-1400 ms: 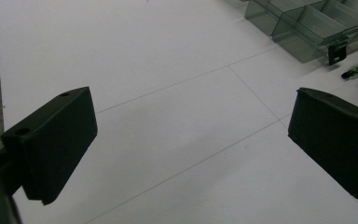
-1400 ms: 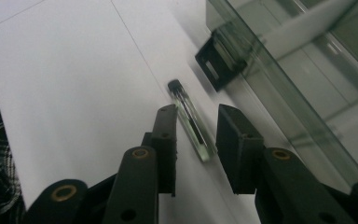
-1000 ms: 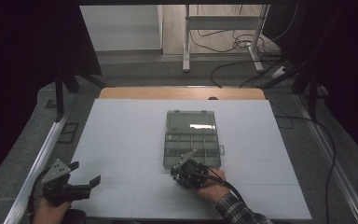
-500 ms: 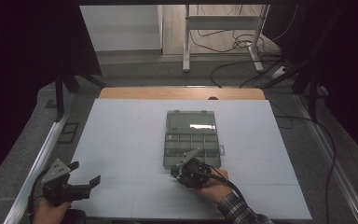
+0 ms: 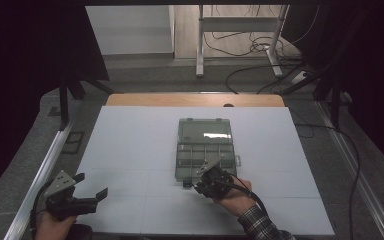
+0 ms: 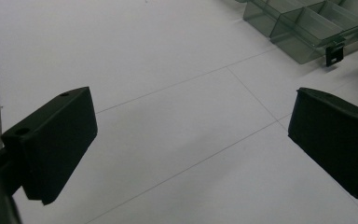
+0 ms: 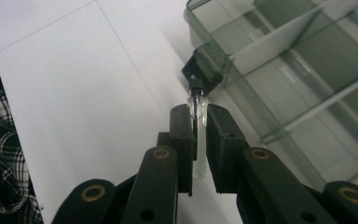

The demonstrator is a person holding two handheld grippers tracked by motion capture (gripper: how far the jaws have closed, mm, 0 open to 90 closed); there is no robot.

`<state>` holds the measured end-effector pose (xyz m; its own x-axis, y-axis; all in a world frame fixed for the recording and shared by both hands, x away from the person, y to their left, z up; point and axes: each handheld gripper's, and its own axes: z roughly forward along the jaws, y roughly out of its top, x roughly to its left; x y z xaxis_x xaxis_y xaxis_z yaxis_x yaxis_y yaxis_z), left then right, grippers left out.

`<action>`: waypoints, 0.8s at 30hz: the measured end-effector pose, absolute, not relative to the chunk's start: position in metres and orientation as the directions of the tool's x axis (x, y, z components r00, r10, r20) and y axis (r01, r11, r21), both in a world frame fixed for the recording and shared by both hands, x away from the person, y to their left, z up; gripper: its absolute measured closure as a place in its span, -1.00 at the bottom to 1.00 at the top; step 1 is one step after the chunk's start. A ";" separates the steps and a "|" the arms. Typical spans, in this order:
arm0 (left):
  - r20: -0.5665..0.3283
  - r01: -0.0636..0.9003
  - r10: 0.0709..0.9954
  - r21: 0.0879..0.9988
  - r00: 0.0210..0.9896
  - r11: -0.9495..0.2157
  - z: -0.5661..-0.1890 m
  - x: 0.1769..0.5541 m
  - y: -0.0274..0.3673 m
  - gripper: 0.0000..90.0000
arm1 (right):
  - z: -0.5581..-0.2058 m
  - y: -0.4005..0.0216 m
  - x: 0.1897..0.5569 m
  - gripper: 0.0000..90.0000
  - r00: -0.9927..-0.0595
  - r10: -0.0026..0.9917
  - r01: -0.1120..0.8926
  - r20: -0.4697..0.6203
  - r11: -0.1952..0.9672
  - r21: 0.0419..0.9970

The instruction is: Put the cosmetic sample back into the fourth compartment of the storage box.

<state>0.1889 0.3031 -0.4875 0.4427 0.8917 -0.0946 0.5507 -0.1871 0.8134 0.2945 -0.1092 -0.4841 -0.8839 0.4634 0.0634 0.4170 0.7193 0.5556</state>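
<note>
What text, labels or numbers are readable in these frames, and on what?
None readable.
Box: clear plastic, no label or print seen in the high view or in either gripper view.
Vial held in the right tool: clear glass, no marking visible.
Left tool: plain black jaws, no print.
Table: thin grid lines, no writing.

High view: I look forward and down from above the near edge, whole white surface [image 5: 130, 150] in frame, floor and cables beyond. Left gripper view: low over the surface, looking along its own jaws toward the near corner of the clear compartment box [image 6: 307, 28], some way off. Right gripper view: very close to that same box [image 7: 298, 70]. All three share it.
</note>
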 end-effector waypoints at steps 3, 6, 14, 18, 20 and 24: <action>-0.096 0.551 0.892 0.813 0.443 -0.186 -0.488 0.189 0.303 -0.97 | -0.479 -0.115 0.296 0.78 -0.875 0.480 0.427 0.064 0.703 0.569; -0.095 0.551 0.891 0.813 0.443 -0.187 -0.487 0.189 0.303 -0.97 | -0.475 -0.119 0.298 0.78 -0.870 0.490 0.431 0.063 0.691 0.580; -0.096 0.551 0.891 0.813 0.443 -0.187 -0.488 0.189 0.303 -0.97 | -0.469 -0.127 0.301 0.78 -0.854 0.518 0.443 0.052 0.670 0.596; -0.095 0.551 0.891 0.813 0.444 -0.188 -0.488 0.189 0.303 -0.97 | -0.467 -0.129 0.303 0.78 -0.847 0.530 0.447 0.046 0.662 0.602; -0.096 0.552 0.891 0.813 0.444 -0.187 -0.488 0.189 0.303 -0.97 | -0.467 -0.132 0.306 0.78 -0.840 0.540 0.452 0.043 0.656 0.604; -0.097 0.552 0.891 0.813 0.444 -0.186 -0.488 0.189 0.303 -0.97 | -0.465 -0.136 0.309 0.78 -0.830 0.556 0.461 0.039 0.645 0.609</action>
